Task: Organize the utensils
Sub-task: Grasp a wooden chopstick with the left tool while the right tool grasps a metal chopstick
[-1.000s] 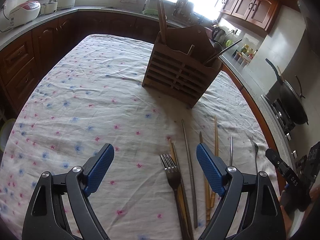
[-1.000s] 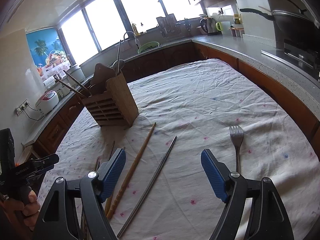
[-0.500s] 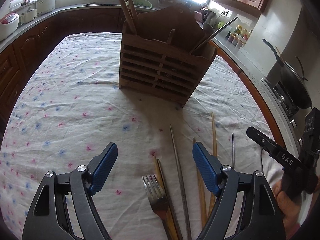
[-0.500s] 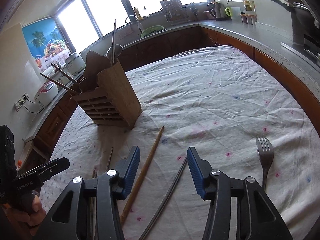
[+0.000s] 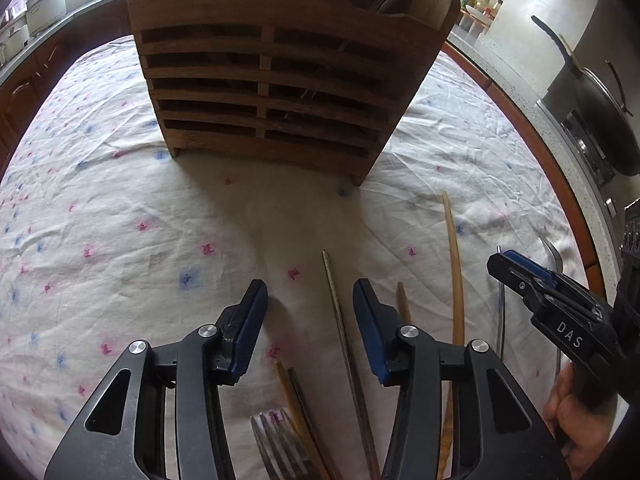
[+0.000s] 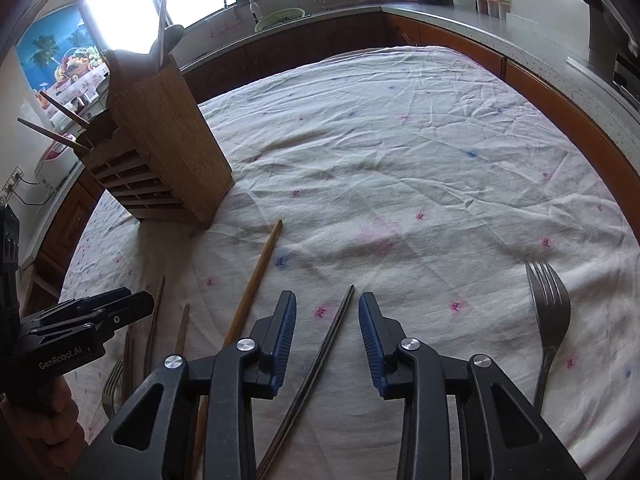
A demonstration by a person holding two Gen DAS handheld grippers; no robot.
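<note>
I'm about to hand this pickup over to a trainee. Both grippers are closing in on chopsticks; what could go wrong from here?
1. The right gripper straddles the thin metal chopstick, which lies flat on the wrinkled floral tablecloth; the pads may pinch cloth or slip off.
2. The left gripper is over a crowded bundle: another metal chopstick, wooden ones and a steel fork. It could catch two.

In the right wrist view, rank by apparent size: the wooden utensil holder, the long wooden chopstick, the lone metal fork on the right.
1. Slatted brown wooden utensil holder, largest by far.
2. Long light wooden chopstick.
3. Silver metal fork.
The chopstick and the fork look near in length, and the right tongs hide both lower ends, so that order is unsure.
</note>
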